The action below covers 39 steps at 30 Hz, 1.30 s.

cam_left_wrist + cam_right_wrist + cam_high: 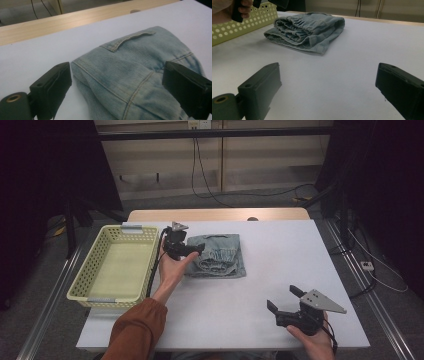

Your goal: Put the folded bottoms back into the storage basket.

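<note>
Item one, nearest you: your right gripper (pixel 282 301), held low over the bare near-right part of the white table (pixel 280 255). Its jaws stand wide apart with nothing between them; it looks parked clear of the work, well apart from the cloth.

Item two, mid-table: folded denim shorts (pixel 216 256), light blue, lying flat with the gathered waistband facing you. They sit just right of the basket, likely staged for a short carry into it.

Item three: your left gripper (pixel 190 249), at the shorts' left edge. Jaws spread, one on each side of the folded corner (pixel 120 75), not yet closed on it, which reads as lining up a pinch.

Item four, left side: yellow perforated basket (pixel 91 270), nothing in it, its long side toward the shorts.

Item five, farthest: a wooden strip (pixel 215 214) along the table's back edge.
</note>
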Available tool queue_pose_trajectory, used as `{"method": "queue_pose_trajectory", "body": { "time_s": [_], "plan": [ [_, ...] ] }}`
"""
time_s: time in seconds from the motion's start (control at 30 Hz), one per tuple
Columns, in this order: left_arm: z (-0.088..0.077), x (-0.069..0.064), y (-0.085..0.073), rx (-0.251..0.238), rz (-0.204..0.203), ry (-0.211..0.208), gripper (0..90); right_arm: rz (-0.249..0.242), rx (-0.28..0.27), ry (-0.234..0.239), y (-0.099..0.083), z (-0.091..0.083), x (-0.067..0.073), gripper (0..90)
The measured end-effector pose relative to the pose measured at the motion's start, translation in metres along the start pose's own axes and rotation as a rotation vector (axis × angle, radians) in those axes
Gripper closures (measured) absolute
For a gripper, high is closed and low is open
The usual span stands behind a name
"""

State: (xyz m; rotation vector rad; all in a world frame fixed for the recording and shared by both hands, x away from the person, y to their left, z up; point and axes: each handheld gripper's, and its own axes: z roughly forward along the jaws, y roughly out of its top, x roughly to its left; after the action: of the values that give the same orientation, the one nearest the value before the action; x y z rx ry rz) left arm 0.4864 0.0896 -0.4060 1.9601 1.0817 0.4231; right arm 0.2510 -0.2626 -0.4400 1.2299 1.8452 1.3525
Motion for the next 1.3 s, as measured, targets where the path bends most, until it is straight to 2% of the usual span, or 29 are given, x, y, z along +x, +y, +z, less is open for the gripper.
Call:
{"method": "queue_pose_trajectory", "body": {
  "time_s": [0.17, 0.2, 0.3, 0.43, 0.5, 0.53, 0.6, 0.67, 0.77, 0.83, 0.93, 0.97, 1.07, 1.17, 1.3],
  "plan": [
    [0.011, 0.004, 0.0, 0.022, -0.015, 0.001, 11.6, 0.0, 0.002, 0.001, 0.0, 0.0, 0.0, 6.2],
    [0.016, 0.005, -0.001, 0.04, -0.035, -0.01, 12.0, -0.003, 0.002, 0.003, 0.0, 0.0, 0.0, 6.2],
    [0.023, 0.006, -0.005, 0.053, -0.053, -0.018, 12.9, -0.003, 0.006, 0.006, 0.0, 0.0, 0.001, 6.2],
    [0.028, 0.005, -0.007, 0.066, -0.056, -0.015, 12.9, -0.003, 0.006, 0.006, 0.0, 0.0, 0.0, 6.2],
    [0.031, 0.007, -0.01, 0.107, -0.012, 0.051, 15.0, -0.001, 0.004, 0.007, 0.0, 0.0, 0.001, 6.2],
    [0.033, 0.008, -0.011, 0.118, -0.022, 0.061, 15.1, -0.001, 0.005, 0.007, 0.0, 0.0, 0.0, 6.2],
    [0.034, 0.011, -0.013, 0.15, -0.061, 0.029, 16.8, 0.001, 0.005, 0.007, 0.0, 0.0, 0.001, 6.2],
    [0.034, 0.011, -0.013, 0.161, -0.062, 0.037, 17.0, 0.001, 0.005, 0.007, 0.0, 0.0, 0.001, 6.2],
    [0.036, 0.012, -0.015, 0.185, -0.084, 0.047, 17.0, -0.005, 0.008, 0.006, -0.001, 0.0, 0.001, 6.2],
    [0.037, 0.016, -0.018, 0.2, -0.083, 0.032, 16.8, -0.001, 0.005, 0.006, -0.001, 0.0, 0.001, 6.2],
    [0.039, 0.02, -0.021, 0.212, -0.135, 0.01, 16.8, -0.003, 0.006, 0.002, -0.001, 0.0, 0.001, 6.2],
    [0.039, 0.02, -0.021, 0.212, -0.135, 0.01, 16.8, -0.003, 0.006, 0.002, -0.001, 0.0, 0.001, 6.2],
    [0.042, 0.025, -0.024, 0.245, -0.205, -0.023, 16.9, -0.006, 0.005, 0.003, -0.001, 0.0, 0.001, 6.2],
    [0.042, 0.025, -0.025, 0.246, -0.2, -0.029, 16.8, -0.006, 0.006, 0.004, -0.001, 0.0, 0.001, 6.2],
    [0.041, 0.023, -0.024, 0.259, -0.213, -0.036, 18.9, -0.013, 0.006, -0.001, -0.001, -0.001, 0.001, 6.2]
  ]
}}
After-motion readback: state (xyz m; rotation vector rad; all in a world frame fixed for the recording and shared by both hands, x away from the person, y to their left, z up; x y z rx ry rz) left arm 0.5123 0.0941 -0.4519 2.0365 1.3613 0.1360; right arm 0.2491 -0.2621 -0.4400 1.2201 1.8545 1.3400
